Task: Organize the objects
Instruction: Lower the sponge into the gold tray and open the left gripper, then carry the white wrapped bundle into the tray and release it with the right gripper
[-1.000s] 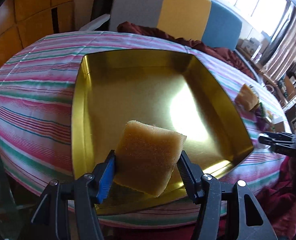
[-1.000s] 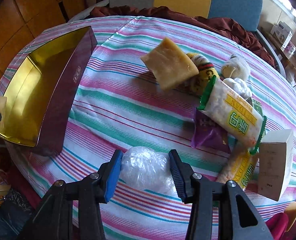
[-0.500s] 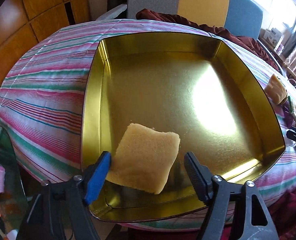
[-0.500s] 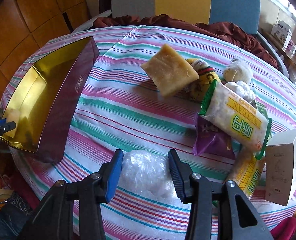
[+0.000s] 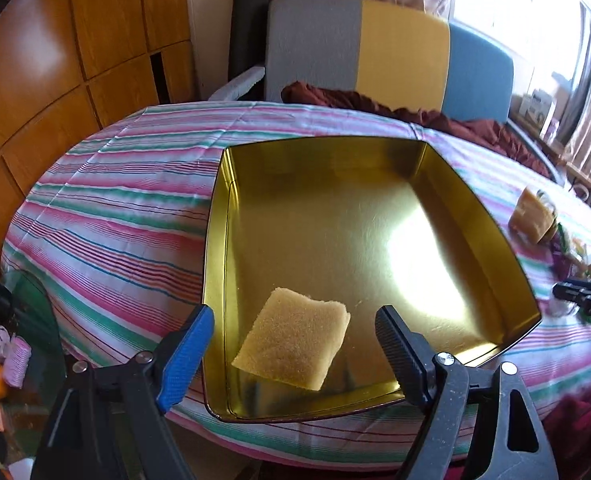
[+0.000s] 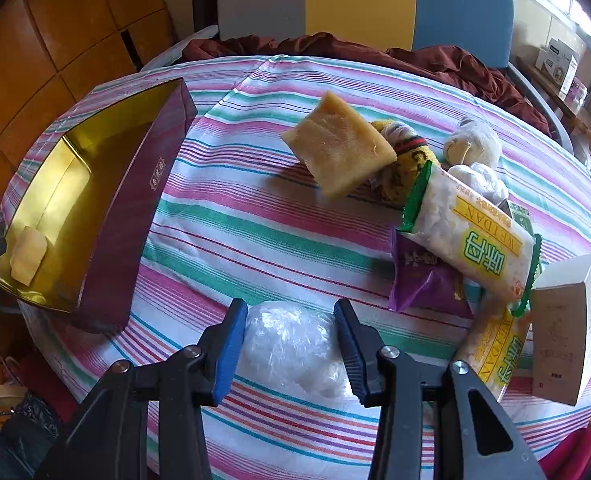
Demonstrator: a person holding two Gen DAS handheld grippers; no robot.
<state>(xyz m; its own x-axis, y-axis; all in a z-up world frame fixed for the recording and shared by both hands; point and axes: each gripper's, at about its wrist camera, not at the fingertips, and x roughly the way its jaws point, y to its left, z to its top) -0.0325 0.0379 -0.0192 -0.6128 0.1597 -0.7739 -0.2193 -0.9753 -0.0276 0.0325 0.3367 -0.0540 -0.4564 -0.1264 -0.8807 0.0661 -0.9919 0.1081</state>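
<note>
A yellow sponge (image 5: 295,344) lies flat on the floor of the gold tin box (image 5: 335,220), near its front left corner. My left gripper (image 5: 293,314) hovers just above it with its jaws opening; the pads stand clear of the sponge on both sides. In the right wrist view the same tin (image 6: 135,216) sits at the table's left edge with the sponge (image 6: 27,256) inside. My right gripper (image 6: 290,308) is shut on a clear plastic bag of white stuff (image 6: 291,344) that rests on the striped cloth. A second sponge (image 6: 337,148) leans on the pile farther back.
Right of the bag lie a green-and-yellow snack pack (image 6: 471,240), a purple packet (image 6: 419,284), a white carton (image 6: 563,328), a pale plush toy (image 6: 471,144) and a yellow striped toy (image 6: 403,152). Striped cloth (image 6: 255,232) lies between tin and pile. A chair stands behind.
The left gripper let go of the sponge, which dropped flat into the tin, then opened wider and lifted back a little. The right gripper stayed around the plastic bag, jaws slightly narrower.
</note>
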